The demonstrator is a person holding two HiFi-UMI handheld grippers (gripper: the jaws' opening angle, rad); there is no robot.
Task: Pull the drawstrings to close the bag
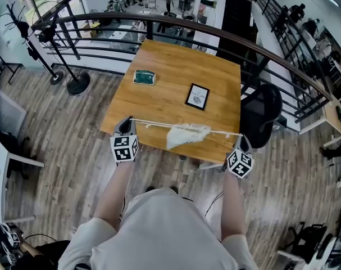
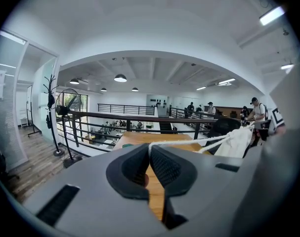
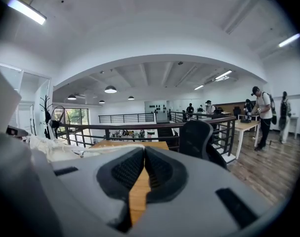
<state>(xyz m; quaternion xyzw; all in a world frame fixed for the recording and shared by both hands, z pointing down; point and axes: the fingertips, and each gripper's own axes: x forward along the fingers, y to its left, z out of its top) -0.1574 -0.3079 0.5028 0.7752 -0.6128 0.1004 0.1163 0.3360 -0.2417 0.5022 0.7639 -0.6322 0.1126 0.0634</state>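
Head view: left gripper (image 1: 128, 122) and right gripper (image 1: 240, 137) sit mostly under their marker cubes, jaws not readable there; both ends of the drawstring (image 1: 159, 124) vanish beneath the cubes; bag (image 1: 186, 135) small, its mouth not discernible; print on framed card (image 1: 197, 97) too small to read; green item (image 1: 144, 77) too small to identify; office chair (image 1: 261, 112) partly tucked under the table (image 1: 164, 66) edge; person's torso cut by the bottom edge.

Left gripper view: bag (image 2: 236, 142) partly blocked by the gripper's grey body; cord's gripped end buried between the pressed pads.

Right gripper view: bag (image 3: 48, 149) half hidden behind the housing; distant people tiny.
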